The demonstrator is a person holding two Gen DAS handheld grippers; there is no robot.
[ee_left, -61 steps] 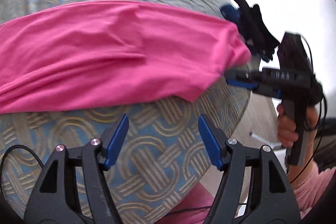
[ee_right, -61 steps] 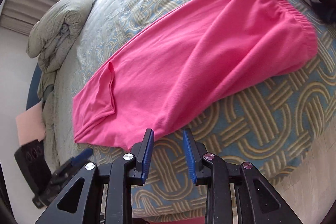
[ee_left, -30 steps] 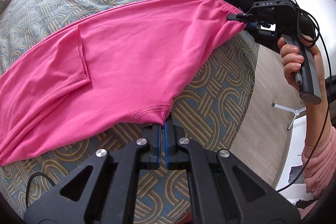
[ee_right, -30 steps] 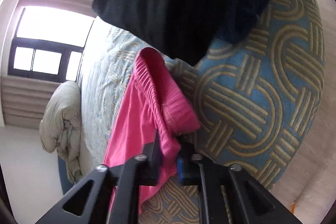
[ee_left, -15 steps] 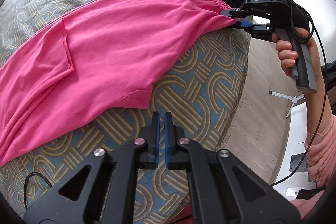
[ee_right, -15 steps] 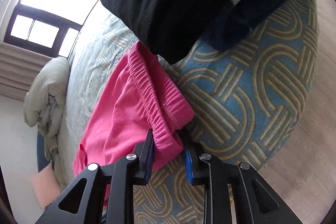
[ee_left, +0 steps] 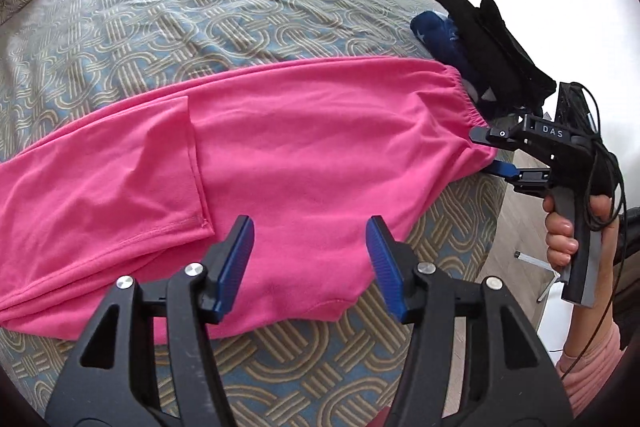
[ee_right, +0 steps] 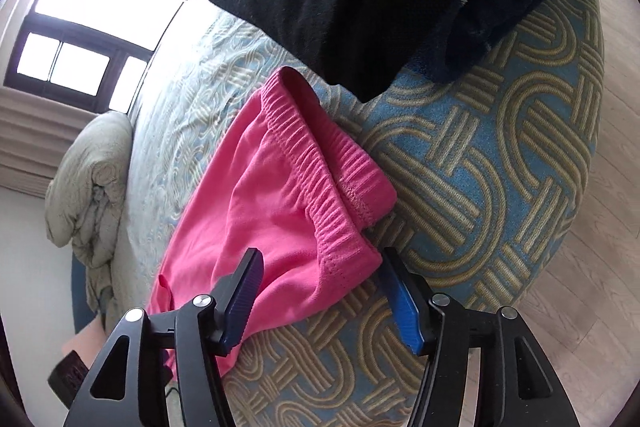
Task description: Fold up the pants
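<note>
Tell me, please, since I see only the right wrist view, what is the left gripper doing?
Observer: The left gripper is open above the pants. Its jaws have just been opening, and the cloth lies beneath them, not pinched.
Operator: How do the legs lie?
Observer: One leg end is turned back over the pants, with its hem running across them.
Operator: Thank you. And the crotch?
Observer: The crotch corner lies flat on the bed, ungripped.
</note>
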